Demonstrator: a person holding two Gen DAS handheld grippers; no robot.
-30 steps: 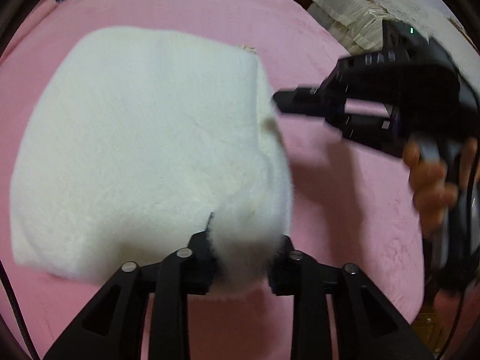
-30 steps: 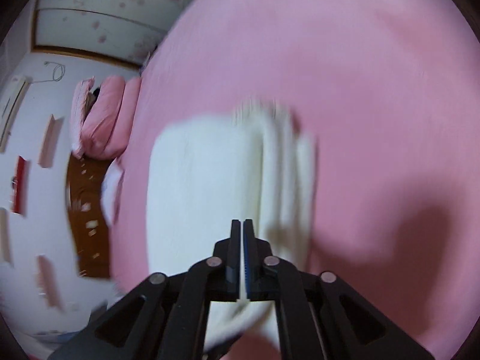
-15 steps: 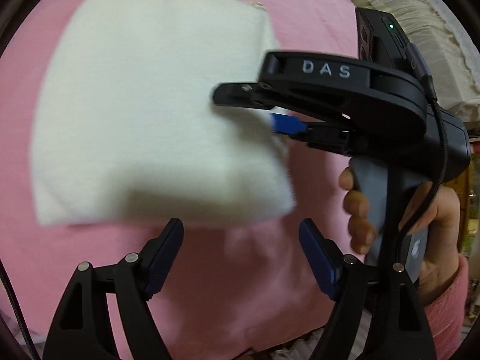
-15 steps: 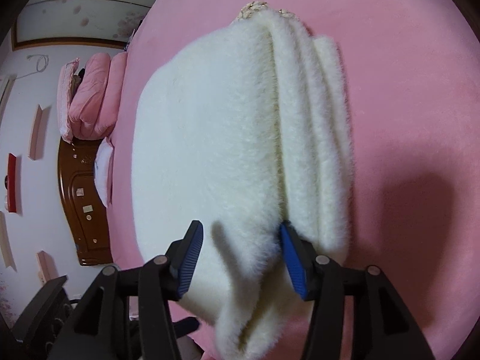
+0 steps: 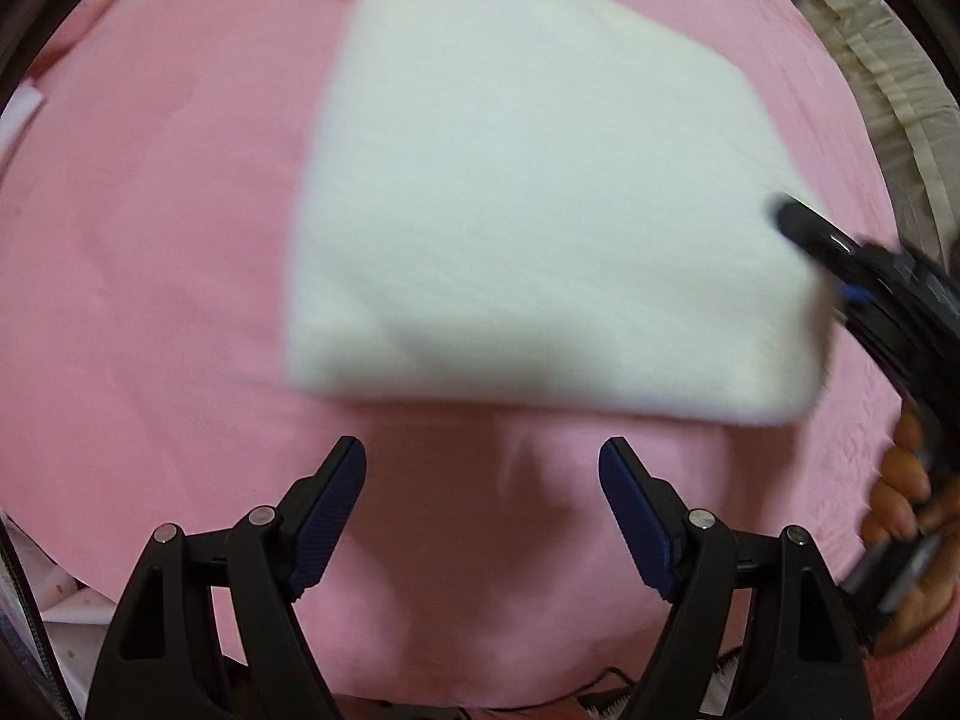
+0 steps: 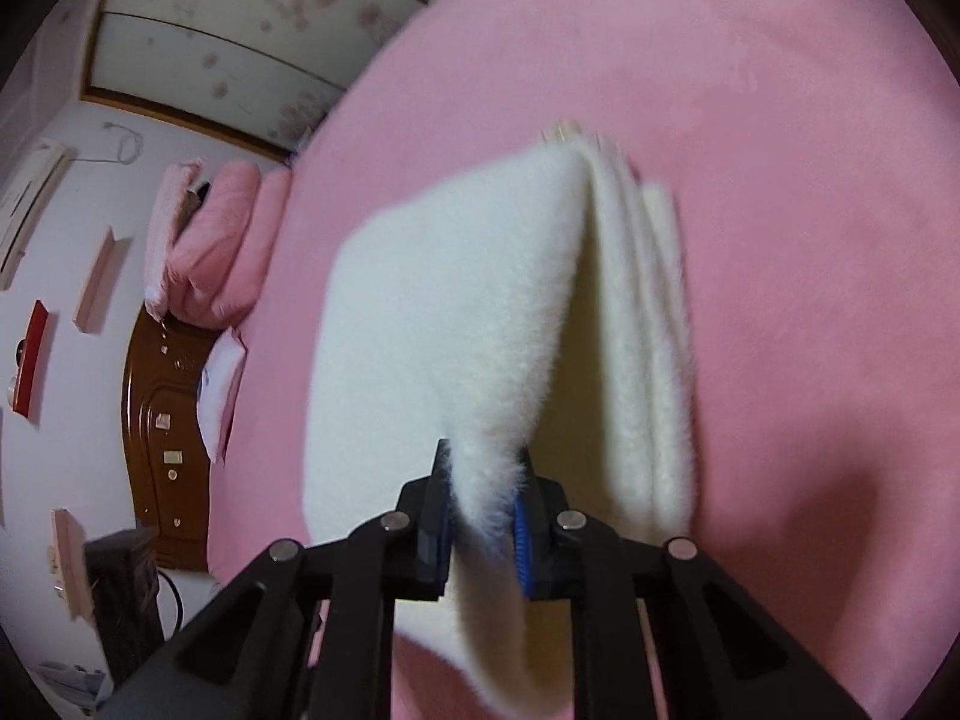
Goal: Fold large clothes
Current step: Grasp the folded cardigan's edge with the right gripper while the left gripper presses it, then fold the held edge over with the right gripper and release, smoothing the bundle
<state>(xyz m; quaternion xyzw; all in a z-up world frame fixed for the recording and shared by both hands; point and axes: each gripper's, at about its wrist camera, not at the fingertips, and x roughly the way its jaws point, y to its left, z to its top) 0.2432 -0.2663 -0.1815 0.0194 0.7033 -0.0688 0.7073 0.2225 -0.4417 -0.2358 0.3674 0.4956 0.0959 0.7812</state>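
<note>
A thick white fleece garment (image 5: 528,210), folded into a stack of several layers, lies on the pink bed (image 5: 150,240). My left gripper (image 5: 480,450) hangs open above bare sheet just in front of the stack's near edge, nothing between its blue pads. In the right wrist view the right gripper (image 6: 483,474) is closing on the near corner of the top layer of the garment (image 6: 450,312), and that layer is raised off the layers beneath. The right gripper (image 5: 804,234) also shows, blurred, at the stack's right edge, held by a hand (image 5: 900,498).
Pink bedding (image 6: 204,252) is piled at the bed's head by a brown wooden headboard (image 6: 162,420). A cream lace-edged cloth (image 5: 870,60) lies past the bed's far right. A dark box (image 6: 126,588) stands on the floor beside the bed.
The left gripper let go of the fleece's near corner, opened wide and drew back. The right gripper opened, slid around the top layer's corner and closed on it.
</note>
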